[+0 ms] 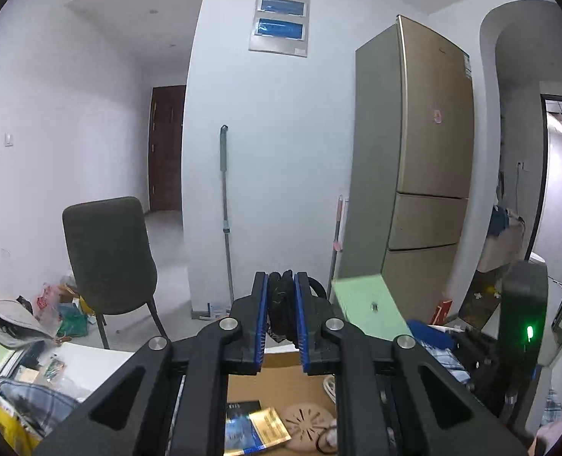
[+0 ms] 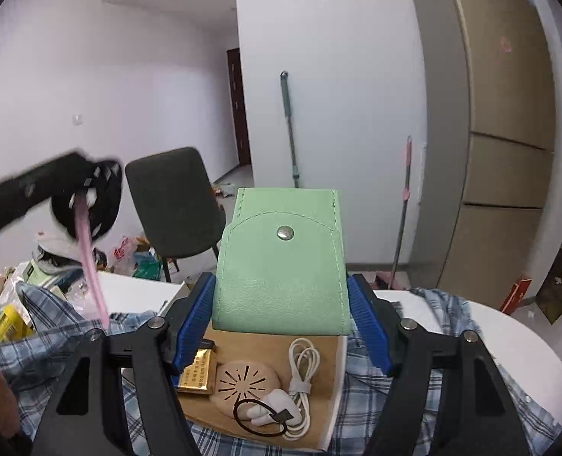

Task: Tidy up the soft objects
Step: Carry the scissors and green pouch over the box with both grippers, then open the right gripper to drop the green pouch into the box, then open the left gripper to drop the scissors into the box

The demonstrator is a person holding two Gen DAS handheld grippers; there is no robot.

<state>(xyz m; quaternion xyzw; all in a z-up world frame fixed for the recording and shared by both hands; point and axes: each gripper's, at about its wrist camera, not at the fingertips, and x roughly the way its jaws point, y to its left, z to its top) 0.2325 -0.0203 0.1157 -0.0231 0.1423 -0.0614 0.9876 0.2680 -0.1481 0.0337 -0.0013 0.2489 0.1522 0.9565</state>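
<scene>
My left gripper (image 1: 281, 277) is shut on a black soft thing (image 1: 280, 300) bunched between its blue pads. In the right wrist view that gripper (image 2: 83, 174) is blurred at upper left, and the black thing (image 2: 104, 205) shows white marks and a pink strap (image 2: 89, 266) hanging down. My right gripper (image 2: 281, 279) is shut on a mint green pouch (image 2: 281, 262) with a metal snap, held upright above the box. The pouch (image 1: 360, 300) also shows to the right in the left wrist view.
Below lies an open cardboard box (image 2: 330, 345) with a gold packet (image 2: 197, 372), a beige round disc (image 2: 243, 380), a white cable (image 2: 303, 364) and a black loop (image 2: 258, 418). A blue plaid shirt (image 2: 432, 342) covers the white round table (image 2: 527, 345). A dark chair (image 2: 174, 205) and a fridge (image 2: 508, 152) stand behind.
</scene>
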